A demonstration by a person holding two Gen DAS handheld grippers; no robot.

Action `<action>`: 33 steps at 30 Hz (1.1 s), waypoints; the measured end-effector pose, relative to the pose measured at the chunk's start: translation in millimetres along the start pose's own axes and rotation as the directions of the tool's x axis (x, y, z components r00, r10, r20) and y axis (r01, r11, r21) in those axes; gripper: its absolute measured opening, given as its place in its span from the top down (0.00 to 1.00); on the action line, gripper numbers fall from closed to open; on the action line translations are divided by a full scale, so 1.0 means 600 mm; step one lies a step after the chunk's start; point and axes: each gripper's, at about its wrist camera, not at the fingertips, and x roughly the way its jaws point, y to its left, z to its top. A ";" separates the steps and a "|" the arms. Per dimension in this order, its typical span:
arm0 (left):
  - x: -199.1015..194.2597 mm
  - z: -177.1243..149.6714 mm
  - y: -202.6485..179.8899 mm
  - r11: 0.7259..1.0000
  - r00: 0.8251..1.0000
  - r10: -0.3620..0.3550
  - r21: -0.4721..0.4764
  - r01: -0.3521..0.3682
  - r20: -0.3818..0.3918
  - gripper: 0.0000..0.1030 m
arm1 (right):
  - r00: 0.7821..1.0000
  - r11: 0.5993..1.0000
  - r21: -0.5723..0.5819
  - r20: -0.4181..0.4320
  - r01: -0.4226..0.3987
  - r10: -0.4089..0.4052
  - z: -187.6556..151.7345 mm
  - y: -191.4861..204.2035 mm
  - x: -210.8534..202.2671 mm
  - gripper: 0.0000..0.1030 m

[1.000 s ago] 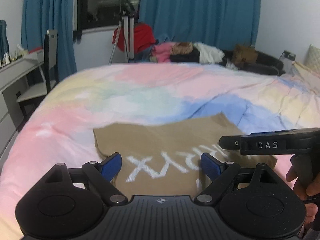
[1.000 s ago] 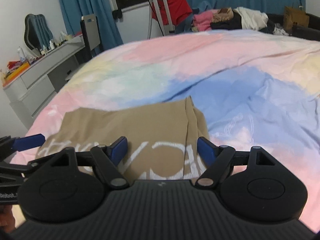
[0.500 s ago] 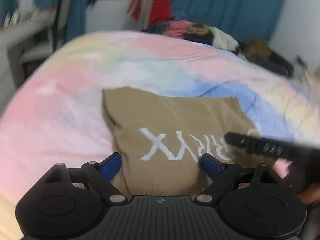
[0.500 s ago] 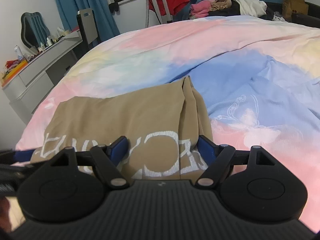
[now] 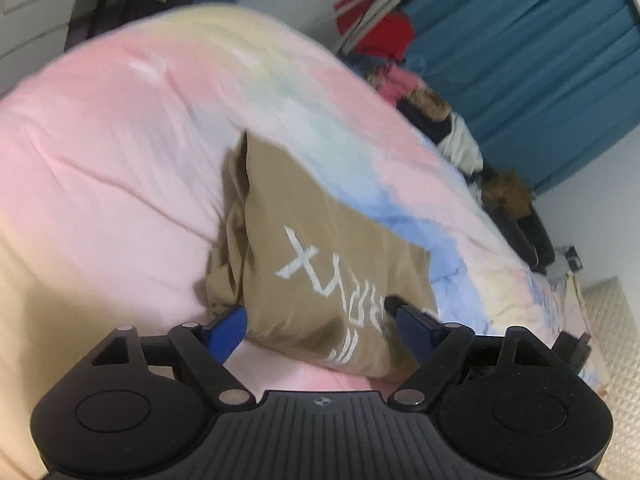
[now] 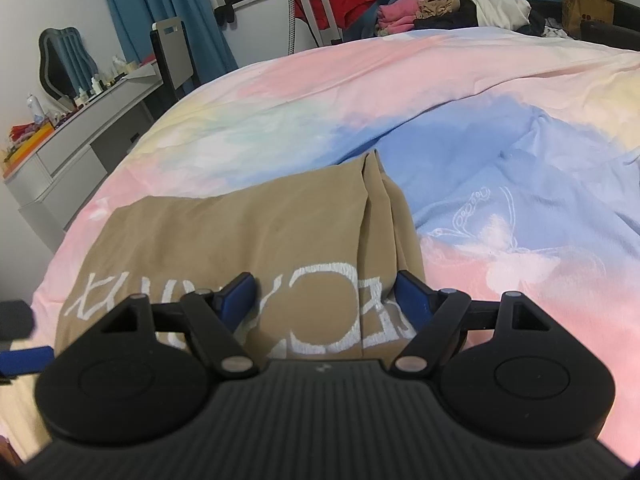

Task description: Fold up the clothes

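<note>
My left gripper point(image 5: 320, 326) sits low in the middle of its frame, its view tilted so the bed runs from lower left to upper right. Its jaws stand wide and are closing; the near edge of the shirt point(image 5: 316, 256) lies between the blue pads point(image 5: 226, 330), but they do not press on it. The shirt is tan with white lettering, folded into a block, lying on the duvet point(image 5: 104, 168) in the middle of the frame, its bunched folded edge toward the left. The picture is somewhat blurred.

My right gripper point(image 6: 326, 300) is at the bottom centre of its frame, jaws apart, nothing clamped. The shirt point(image 6: 240, 232) fills the lower left and centre there, with its lettering upside down to me and partly hidden behind my fingers point(image 6: 236, 294). A thick fold of its cloth runs up from my right pad toward the middle of the frame. The pads hang just over the near edge of the cloth; whether they touch it I cannot tell.

A blue pad of the left gripper point(image 6: 24, 360) pokes in at the lower left edge of the right view, beside the shirt's corner.

Blue curtains point(image 6: 160, 8) hang at the top, and a heap of clothes point(image 6: 440, 8) lies beyond the bed at upper right. A grey desk point(image 6: 76, 140) stands at the left edge.
</note>
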 end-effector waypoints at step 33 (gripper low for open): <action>0.086 -0.036 0.093 0.899 0.982 -0.122 -0.403 0.170 0.141 0.68 | 0.904 0.806 0.410 0.154 -0.426 0.399 0.017 -0.036 -0.077 0.21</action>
